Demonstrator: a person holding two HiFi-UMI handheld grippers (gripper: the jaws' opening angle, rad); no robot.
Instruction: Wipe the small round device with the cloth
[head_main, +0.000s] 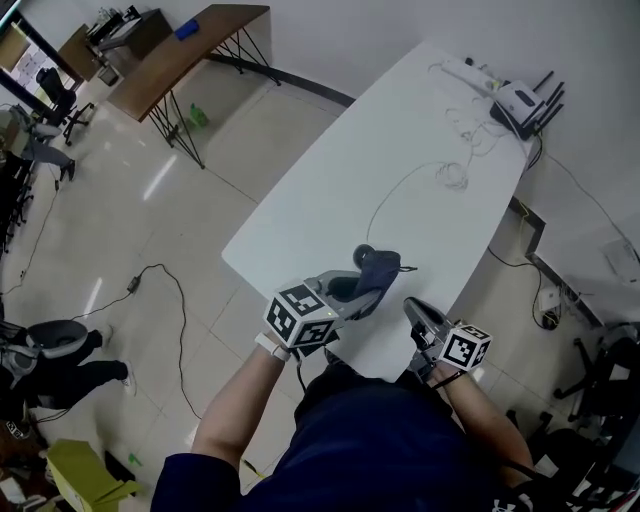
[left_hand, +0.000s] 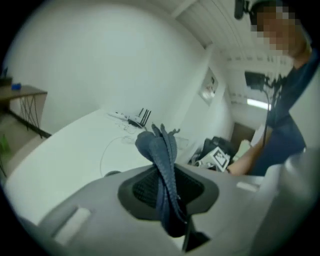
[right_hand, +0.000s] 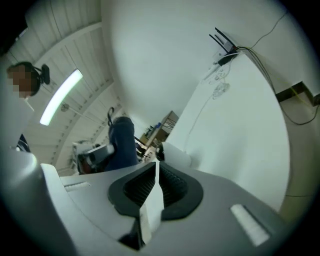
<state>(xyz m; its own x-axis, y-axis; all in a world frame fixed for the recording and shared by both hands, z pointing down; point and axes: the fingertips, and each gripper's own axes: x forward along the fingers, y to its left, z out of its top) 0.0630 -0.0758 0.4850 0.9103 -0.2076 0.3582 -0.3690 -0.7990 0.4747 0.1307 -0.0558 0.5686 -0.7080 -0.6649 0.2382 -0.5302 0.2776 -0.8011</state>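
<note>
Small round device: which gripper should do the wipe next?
Left. The left gripper has its jaws clamped on the dark blue cloth, close by the small round device on the white table. The right gripper is nearer the person, jaws closed, no cloth.

Dark blue cloth held up, small round device on the table

The cloth (head_main: 380, 268) is bunched into upright folds, pinched in the left gripper (head_main: 360, 295). Just beyond it, the dark round device (head_main: 362, 254) lies flat on the white table (head_main: 400, 130), a thin cable (head_main: 385, 200) running to it.
</note>
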